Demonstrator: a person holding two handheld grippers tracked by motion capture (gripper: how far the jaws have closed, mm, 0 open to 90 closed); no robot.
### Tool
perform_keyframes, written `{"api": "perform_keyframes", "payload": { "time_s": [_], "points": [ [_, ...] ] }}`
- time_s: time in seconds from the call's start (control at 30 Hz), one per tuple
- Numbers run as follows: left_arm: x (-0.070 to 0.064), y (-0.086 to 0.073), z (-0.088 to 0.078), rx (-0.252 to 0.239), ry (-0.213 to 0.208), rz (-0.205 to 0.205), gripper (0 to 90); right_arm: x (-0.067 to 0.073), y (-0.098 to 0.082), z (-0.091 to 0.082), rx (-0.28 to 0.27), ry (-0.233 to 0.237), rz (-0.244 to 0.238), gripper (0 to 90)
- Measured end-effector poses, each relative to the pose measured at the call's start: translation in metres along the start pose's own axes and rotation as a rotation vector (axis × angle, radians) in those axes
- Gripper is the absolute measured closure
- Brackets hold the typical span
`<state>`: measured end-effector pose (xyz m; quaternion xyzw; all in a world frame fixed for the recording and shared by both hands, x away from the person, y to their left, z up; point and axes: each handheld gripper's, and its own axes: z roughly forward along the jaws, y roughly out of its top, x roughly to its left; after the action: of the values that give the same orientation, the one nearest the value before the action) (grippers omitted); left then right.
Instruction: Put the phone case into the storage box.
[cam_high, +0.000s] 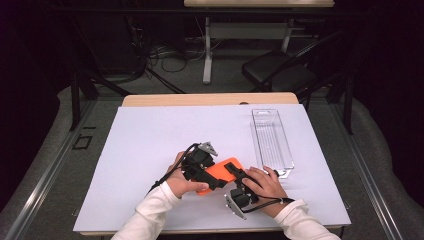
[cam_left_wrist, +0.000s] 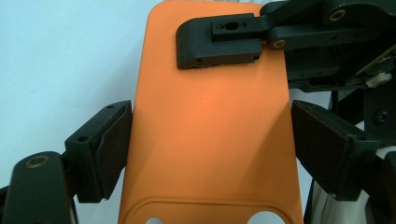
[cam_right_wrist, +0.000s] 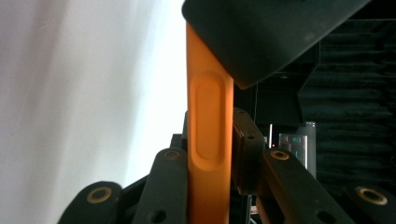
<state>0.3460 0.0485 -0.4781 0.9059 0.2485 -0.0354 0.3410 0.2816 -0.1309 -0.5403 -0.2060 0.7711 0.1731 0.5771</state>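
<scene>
An orange phone case is held just over the white mat between a person's two hands. My left gripper spans the case's width. In the left gripper view its two pads press the long edges of the case, whose flat back faces the camera. My right gripper comes in from the near right and pinches the case through its thickness. One of its fingers lies flat on the orange face. In the right gripper view the case stands edge-on between the right gripper's jaws.
A clear plastic tray lies lengthwise on the right of the white mat. The mat covers a wooden table. Beyond the table stand a dark chair and a desk leg.
</scene>
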Motion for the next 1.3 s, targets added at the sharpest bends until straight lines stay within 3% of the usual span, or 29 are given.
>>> {"api": "perform_keyframes", "payload": {
  "time_s": [0.33,0.43,0.77,1.2,1.3],
  "points": [
    [0.0013,0.0000,-0.0002,-0.013,-0.025,-0.022,15.9,0.0005,-0.0008,-0.0012,-0.001,-0.015,-0.012,83.9],
    [0.0011,0.0003,-0.0007,-0.006,-0.015,-0.022,15.9,0.0009,-0.0006,-0.0016,0.003,-0.025,-0.014,84.3],
    [0.0057,-0.0014,0.0000,-0.012,-0.061,-0.055,15.8,0.0022,-0.0008,-0.0012,-0.007,-0.041,-0.011,86.5],
    [0.0068,-0.0022,0.0003,-0.009,-0.074,-0.071,15.2,0.0028,-0.0011,-0.0012,-0.019,-0.041,-0.005,86.8],
    [0.0059,-0.0019,0.0004,-0.005,-0.055,-0.059,15.1,0.0028,-0.0012,-0.0017,-0.013,-0.040,0.000,86.8]
  ]
}}
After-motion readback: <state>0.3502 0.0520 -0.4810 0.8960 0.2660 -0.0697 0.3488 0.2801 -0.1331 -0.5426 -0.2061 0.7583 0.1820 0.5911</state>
